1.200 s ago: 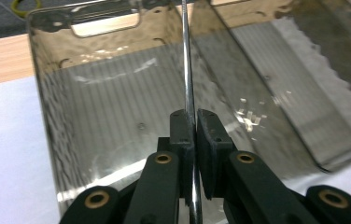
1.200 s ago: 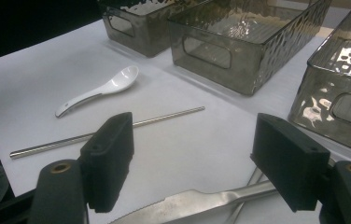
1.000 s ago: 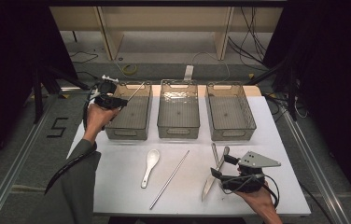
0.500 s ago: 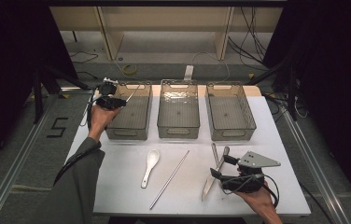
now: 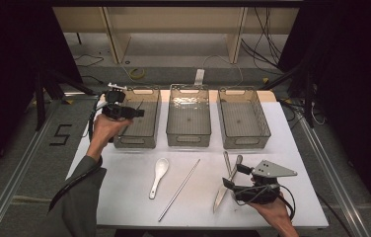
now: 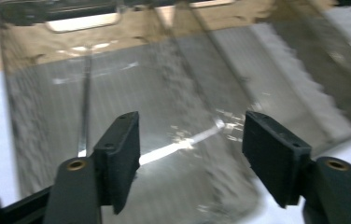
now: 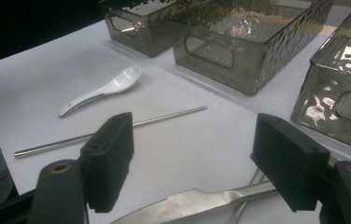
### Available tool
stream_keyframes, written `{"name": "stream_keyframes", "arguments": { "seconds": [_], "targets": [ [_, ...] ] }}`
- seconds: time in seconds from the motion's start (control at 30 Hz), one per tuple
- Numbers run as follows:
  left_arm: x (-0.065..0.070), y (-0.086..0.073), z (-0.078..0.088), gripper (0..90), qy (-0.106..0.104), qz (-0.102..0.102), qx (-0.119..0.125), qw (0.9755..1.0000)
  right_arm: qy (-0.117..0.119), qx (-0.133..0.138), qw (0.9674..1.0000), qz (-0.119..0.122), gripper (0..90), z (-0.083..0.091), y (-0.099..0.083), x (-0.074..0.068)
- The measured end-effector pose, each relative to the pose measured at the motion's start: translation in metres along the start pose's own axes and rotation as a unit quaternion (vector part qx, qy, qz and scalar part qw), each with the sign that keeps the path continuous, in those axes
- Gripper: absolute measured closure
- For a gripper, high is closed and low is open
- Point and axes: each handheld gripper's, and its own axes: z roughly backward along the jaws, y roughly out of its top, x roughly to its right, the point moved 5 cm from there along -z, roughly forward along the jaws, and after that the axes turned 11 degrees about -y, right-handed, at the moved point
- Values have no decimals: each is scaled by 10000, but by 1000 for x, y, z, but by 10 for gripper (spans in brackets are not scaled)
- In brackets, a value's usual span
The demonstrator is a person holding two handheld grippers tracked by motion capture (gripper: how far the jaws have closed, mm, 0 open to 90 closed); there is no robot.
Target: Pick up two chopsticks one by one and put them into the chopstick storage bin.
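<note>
- Since the earlier frames my left gripper (image 5: pixel 135 112) has been opening its jaws over the near-left corner of the left bin (image 5: pixel 131 143). They now stand apart with nothing between the pads.
- Nearest me on the right, the right gripper (image 5: pixel 231 177) hangs low over the knife (image 5: pixel 219 197). Its jaws are wide open on either side of the handle and not pressing on it. I read that as lined up for a pick.
- A second steel utensil (image 5: pixel 227 162) lies just beside the knife, crossing under it. Closing there could catch both.
- The near edge of the table (image 5: pixel 124 187) is close behind the knife tip, so the room to move is up and away from me.
- Left of the knife, a steel chopstick (image 5: pixel 178 190) lies on a slant, and a white spoon (image 5: pixel 158 177) sits just left of it. The two are apart, and there is bare tabletop around both for a gripper to come down.
- Farther off, three smoked-plastic bins stand in a row. The middle bin (image 5: pixel 188 140) and right bin (image 5: pixel 245 143) look empty.
- In the left bin a thin chopstick (image 6: pixel 86 107) rests along one side. I take it this is where chopsticks get sorted.
- The bin walls are tall, so my left gripper should lift clear before it swings back.
</note>
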Motion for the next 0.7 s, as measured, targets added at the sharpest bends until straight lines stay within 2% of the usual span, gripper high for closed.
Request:
{"name": "stream_keyframes", "arguments": {
  "seconds": [0.07, 0.13, 0.23, 0.33, 0.43, 0.5, 0.57, 0.6, 0.63, 0.7],
  "targets": [
    [14, -6, 4, 320, -100, -79, -28, 9999, -5, 2, 10000, 4, 302, 0, 0, 0],
    [27, -15, 7, 292, -72, -229, -140, 9996, -10, 1, 10000, 0, 302, 0, 0, 0],
    [40, -25, 8, 272, 18, -385, -346, 9987, -16, -14, 10000, 4, 300, 0, 0, 0],
    [56, -34, 8, 256, -170, -448, -401, 9980, -14, 5, 10000, 3, 300, 0, 0, -1],
    [68, -42, 7, 251, -198, -564, -483, 9970, -25, -4, 10000, 26, 299, 1, 1, -1],
    [77, -51, 4, 247, -324, -611, -631, 9956, -28, -17, 10000, 33, 299, 1, 0, -2],
    [87, -60, -1, 248, -555, -527, -718, 9945, -13, -3, 10000, 32, 299, 1, 1, -2],
    [92, -66, -5, 248, -595, -561, -846, 9931, -3, -5, 10000, 37, 299, 1, 0, -2],
    [95, -70, -7, 248, -566, -600, -905, 9925, 14, -2, 10000, 41, 298, 1, 1, -2],
    [101, -79, -12, 247, -529, -727, -1138, 9894, 5, 15, 10000, 53, 298, 2, 1, -2]
  ]
}}
